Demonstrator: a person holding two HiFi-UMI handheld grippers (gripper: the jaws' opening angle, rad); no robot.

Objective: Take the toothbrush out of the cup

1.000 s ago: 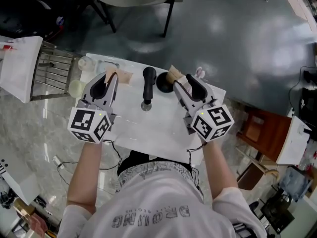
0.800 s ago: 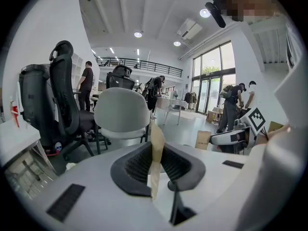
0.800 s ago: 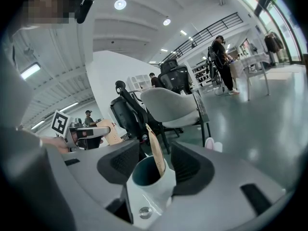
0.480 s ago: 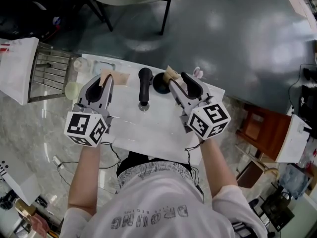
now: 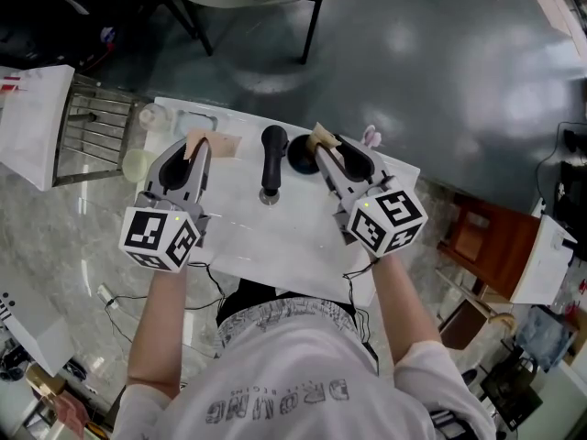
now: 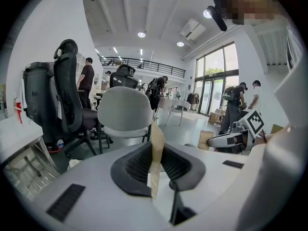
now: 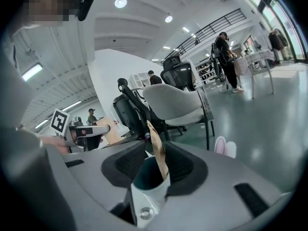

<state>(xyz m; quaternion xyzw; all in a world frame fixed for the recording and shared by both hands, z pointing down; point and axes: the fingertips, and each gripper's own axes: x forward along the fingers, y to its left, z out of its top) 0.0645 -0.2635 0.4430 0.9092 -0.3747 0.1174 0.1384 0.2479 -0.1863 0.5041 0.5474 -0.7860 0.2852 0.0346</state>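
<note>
Found one white surface [image 5: 275, 236] bearing everything. Well left of the cup [image 5: 295, 154], left claw [image 5: 195, 143] drawn almost together, with nothing between the jaws but its own tan tip strip. At the cup, right claw [image 5: 337, 145] about half closed, jaws just now closing, cup standing between them, firm pad contact not evident. No toothbrush made out inside the cup. Just left of the cup, black long-handled item [image 5: 271, 165] lying flat, possibly the toothbrush, unconfirmed. Right of the cup, small pink-eared piece [image 5: 371, 137]. Judged: removal not verifiable, cup merely being secured.
</note>
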